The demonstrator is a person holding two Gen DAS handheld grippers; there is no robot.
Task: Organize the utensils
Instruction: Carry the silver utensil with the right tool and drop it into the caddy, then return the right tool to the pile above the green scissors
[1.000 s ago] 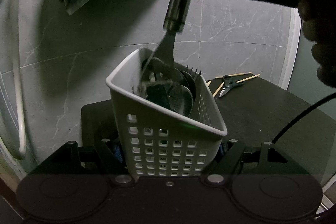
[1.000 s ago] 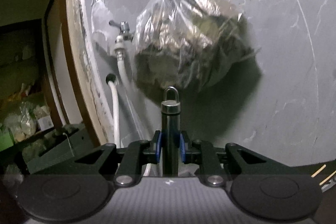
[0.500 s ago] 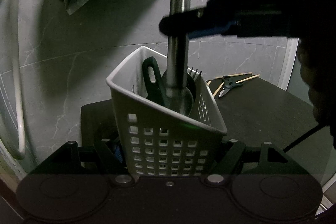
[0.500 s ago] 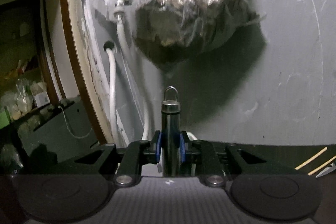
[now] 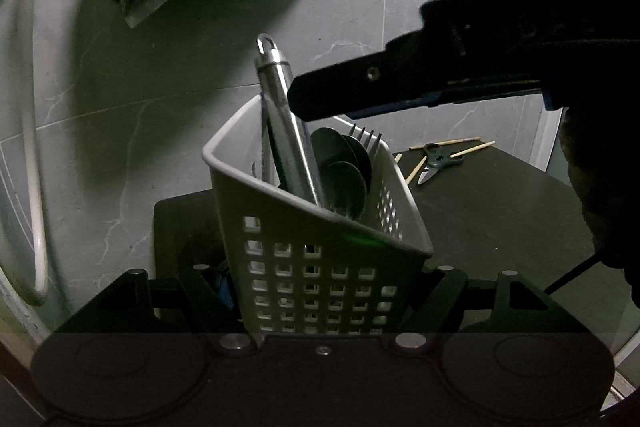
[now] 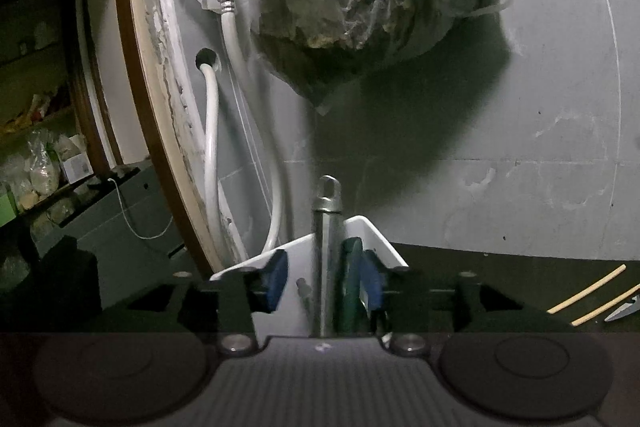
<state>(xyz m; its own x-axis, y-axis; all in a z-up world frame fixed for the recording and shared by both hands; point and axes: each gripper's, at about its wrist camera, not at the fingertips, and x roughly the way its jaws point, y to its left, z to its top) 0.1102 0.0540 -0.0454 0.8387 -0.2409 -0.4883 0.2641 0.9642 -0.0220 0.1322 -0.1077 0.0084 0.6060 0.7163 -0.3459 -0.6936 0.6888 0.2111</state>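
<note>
**Left wrist view: steel tool dropped into caddy, more items left on table**

Left wrist camera: white perforated caddy (image 5: 320,267) sits clamped between the left gripper's (image 5: 320,291) jaws, which press on its lower walls. Inside it: a steel-handled utensil (image 5: 286,123) leaning against the far left corner, hanging loop upward; spoons (image 5: 344,171) and a fork (image 5: 366,139) beside it.

Right wrist camera: right gripper (image 6: 320,283) is above the caddy rim. Its jaws have just been opening; the blue pads (image 6: 276,281) now stand clear of the steel handle on both sides, so the handle is between them but not gripped. A dark green handle (image 6: 352,267) sits just right of the steel one.

Progress, judged: this utensil is delivered and released. Not yet done: scissors (image 5: 438,161) and several thin wooden sticks (image 5: 472,149) lie on the dark table (image 5: 500,211), well apart from the caddy. Whether anything else remains outside the frame, cannot tell.

Next move likely calls for lifting the right gripper straight up to avoid snagging the loop.
</note>
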